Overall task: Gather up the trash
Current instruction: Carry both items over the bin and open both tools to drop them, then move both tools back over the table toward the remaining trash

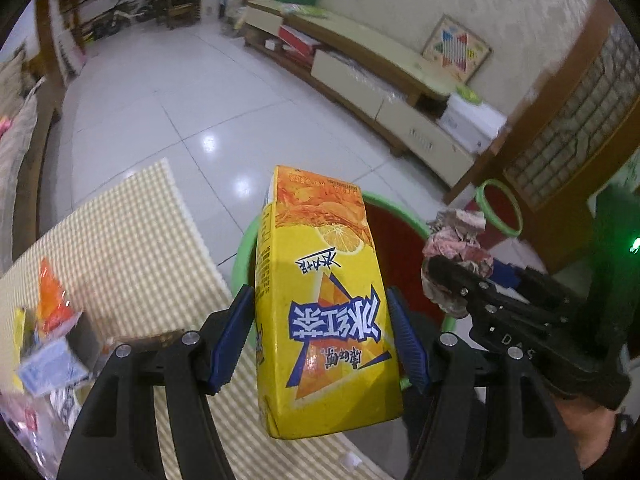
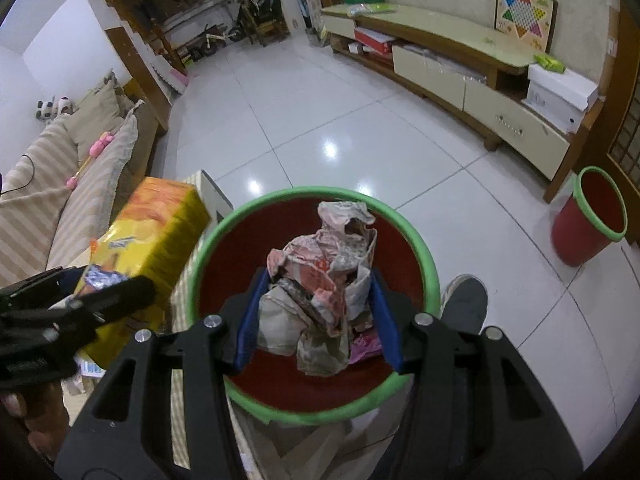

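Note:
My left gripper (image 1: 320, 316) is shut on a yellow iced-tea carton (image 1: 320, 304), its blue pads pressing both sides. The carton hangs over the table edge, in front of a red bin with a green rim (image 1: 376, 201). In the right wrist view my right gripper (image 2: 318, 312) is shut on a crumpled paper wad (image 2: 320, 280), held above the open mouth of that bin (image 2: 280, 196). The carton (image 2: 152, 232) and the left gripper (image 2: 100, 300) show at the left of that view. The right gripper (image 1: 444, 284) with its wad (image 1: 456, 236) shows at the right of the left wrist view.
A checked tablecloth (image 1: 132, 232) covers the table, with wrappers and packets (image 1: 52, 340) on its left part. A second red bin (image 2: 588, 216) stands on the tiled floor by a low TV cabinet (image 2: 460, 56). A shoe (image 2: 468, 296) is beside the near bin. A sofa (image 2: 60, 168) lies at left.

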`<state>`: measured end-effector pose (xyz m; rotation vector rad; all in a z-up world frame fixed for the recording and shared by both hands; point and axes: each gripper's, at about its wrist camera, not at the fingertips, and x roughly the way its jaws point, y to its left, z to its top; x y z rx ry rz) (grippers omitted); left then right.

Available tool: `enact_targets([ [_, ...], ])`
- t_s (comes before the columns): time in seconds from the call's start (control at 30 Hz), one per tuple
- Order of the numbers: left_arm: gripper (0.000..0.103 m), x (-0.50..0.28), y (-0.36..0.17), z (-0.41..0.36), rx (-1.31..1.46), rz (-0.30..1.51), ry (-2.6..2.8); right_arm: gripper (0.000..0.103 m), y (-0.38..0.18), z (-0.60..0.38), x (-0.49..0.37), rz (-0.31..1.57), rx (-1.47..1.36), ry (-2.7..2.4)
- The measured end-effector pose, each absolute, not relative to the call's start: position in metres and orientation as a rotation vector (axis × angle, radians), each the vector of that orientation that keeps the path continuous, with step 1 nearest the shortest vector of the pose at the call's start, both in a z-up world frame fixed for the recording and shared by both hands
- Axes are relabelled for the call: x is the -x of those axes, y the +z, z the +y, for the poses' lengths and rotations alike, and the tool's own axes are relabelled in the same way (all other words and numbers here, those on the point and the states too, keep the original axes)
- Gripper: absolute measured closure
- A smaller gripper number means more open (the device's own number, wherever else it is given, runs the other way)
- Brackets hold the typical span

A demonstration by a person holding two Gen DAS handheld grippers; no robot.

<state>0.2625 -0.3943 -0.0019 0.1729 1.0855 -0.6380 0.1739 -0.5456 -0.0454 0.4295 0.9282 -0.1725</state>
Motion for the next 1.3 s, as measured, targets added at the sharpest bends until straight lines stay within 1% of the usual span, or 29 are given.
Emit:
enact_targets([
  [0.1,0.040,-0.269,-0.013,-0.404,-0.205,1.099,-0.651,0.055,-0.059,-0.554,-0.183,0.958,-0.472,-0.190],
  [0.33,0.040,-0.286,-0.027,-0.419,-0.250,1.135,-0.652,0.054,-0.075,-0.558,-0.198,1.009,-0.466,-0.212],
  [0.4,0.040,-0.288,-0.031,-0.423,-0.277,1.135,-0.640,0.046,-0.075,-0.558,-0.199,1.011,-0.460,-0.226],
  [0.43,0.040,-0.289,-0.031,-0.424,-0.289,1.133,-0.634,0.039,-0.074,-0.558,-0.200,1.012,-0.451,-0.236],
  [0.47,0.040,-0.290,-0.032,-0.424,-0.292,1.134,-0.635,0.037,-0.071,-0.557,-0.199,1.006,-0.434,-0.247],
  [0.53,0.031,-0.289,-0.029,-0.421,-0.278,1.137,-0.650,0.024,-0.064,-0.554,-0.198,0.992,-0.414,-0.253],
  [0.57,0.023,-0.287,-0.026,-0.417,-0.270,1.128,-0.658,0.017,-0.060,-0.551,-0.197,0.981,-0.405,-0.247],
  [0.6,0.018,-0.285,-0.021,-0.413,-0.266,1.112,-0.667,0.015,-0.056,-0.548,-0.195,0.973,-0.391,-0.250],
  [0.67,0.014,-0.281,-0.015,-0.403,-0.269,1.095,-0.668,0.008,-0.049,-0.544,-0.191,0.962,-0.367,-0.260],
  [0.73,0.011,-0.275,-0.007,-0.390,-0.257,1.079,-0.671,0.005,-0.042,-0.539,-0.187,0.947,-0.356,-0.257],
  [0.77,0.008,-0.273,-0.003,-0.383,-0.252,1.073,-0.670,0.005,-0.039,-0.535,-0.184,0.943,-0.345,-0.257],
  [0.8,0.008,-0.270,0.000,-0.375,-0.245,1.067,-0.667,0.005,-0.036,-0.529,-0.181,0.944,-0.333,-0.258],
  [1.07,0.008,-0.243,0.022,-0.305,-0.193,1.015,-0.605,0.005,-0.009,-0.485,-0.160,0.889,-0.317,-0.188],
  [1.3,0.008,-0.216,0.035,-0.218,-0.067,0.985,-0.483,0.005,0.006,-0.437,-0.156,0.879,-0.296,-0.097],
])
